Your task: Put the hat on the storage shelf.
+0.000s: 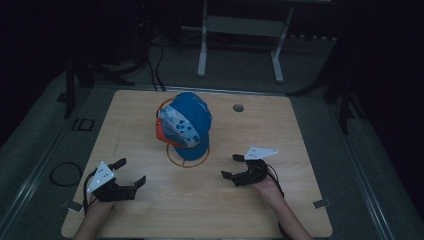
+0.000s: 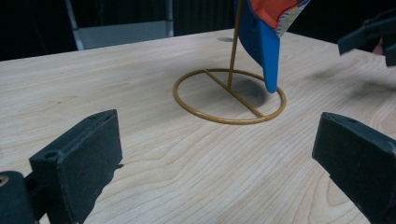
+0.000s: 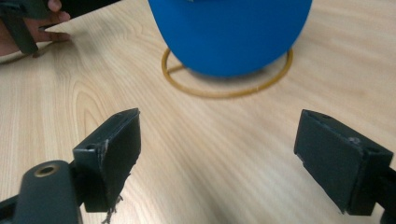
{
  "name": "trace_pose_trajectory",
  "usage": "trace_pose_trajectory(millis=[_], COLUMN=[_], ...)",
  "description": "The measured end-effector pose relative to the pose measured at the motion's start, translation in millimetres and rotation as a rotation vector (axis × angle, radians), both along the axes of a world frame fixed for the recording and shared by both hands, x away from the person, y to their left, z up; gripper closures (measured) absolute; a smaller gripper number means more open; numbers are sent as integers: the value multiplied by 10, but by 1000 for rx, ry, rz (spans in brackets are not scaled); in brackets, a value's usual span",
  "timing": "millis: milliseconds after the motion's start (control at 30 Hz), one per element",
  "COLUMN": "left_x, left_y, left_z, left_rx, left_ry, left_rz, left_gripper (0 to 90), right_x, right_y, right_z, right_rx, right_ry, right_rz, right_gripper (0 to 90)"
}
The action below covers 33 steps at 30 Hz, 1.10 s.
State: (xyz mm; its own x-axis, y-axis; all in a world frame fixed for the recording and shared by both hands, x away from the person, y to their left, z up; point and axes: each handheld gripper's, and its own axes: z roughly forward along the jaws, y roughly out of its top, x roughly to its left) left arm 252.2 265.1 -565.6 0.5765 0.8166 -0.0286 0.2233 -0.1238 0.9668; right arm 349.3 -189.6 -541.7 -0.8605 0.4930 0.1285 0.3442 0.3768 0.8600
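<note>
My left gripper rests low at the near left of the table, its jaws spread wide with nothing between them. My right gripper sits at the near right, jaws likewise spread and empty. Both point inward toward the middle. Between them, farther back, a blue cap with orange lining hangs on a gold wire stand, brim pointing down over the stand's ring base. The cap is well apart from both grippers. A small round hole lies in the tabletop behind it.
</note>
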Motion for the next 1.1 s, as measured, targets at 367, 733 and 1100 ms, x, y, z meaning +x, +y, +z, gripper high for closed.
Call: trace_pose_trajectory(millis=[367, 733, 1100], left_x=[-5, -46, -68], left_y=[-2, -2, 22], left_z=[-5, -16, -13], left_rx=[2, 1, 24], left_ry=[0, -3, -8], left_rz=[-5, -6, 0], left_gripper=[20, 20, 20], right_x=[-82, -99, -32], right_y=[-254, -606, -854], right_z=[-187, -198, -252], right_rx=[-52, -77, -84], right_ry=[19, -14, -11], right_rz=[-43, -97, -110], right_gripper=[143, 146, 145])
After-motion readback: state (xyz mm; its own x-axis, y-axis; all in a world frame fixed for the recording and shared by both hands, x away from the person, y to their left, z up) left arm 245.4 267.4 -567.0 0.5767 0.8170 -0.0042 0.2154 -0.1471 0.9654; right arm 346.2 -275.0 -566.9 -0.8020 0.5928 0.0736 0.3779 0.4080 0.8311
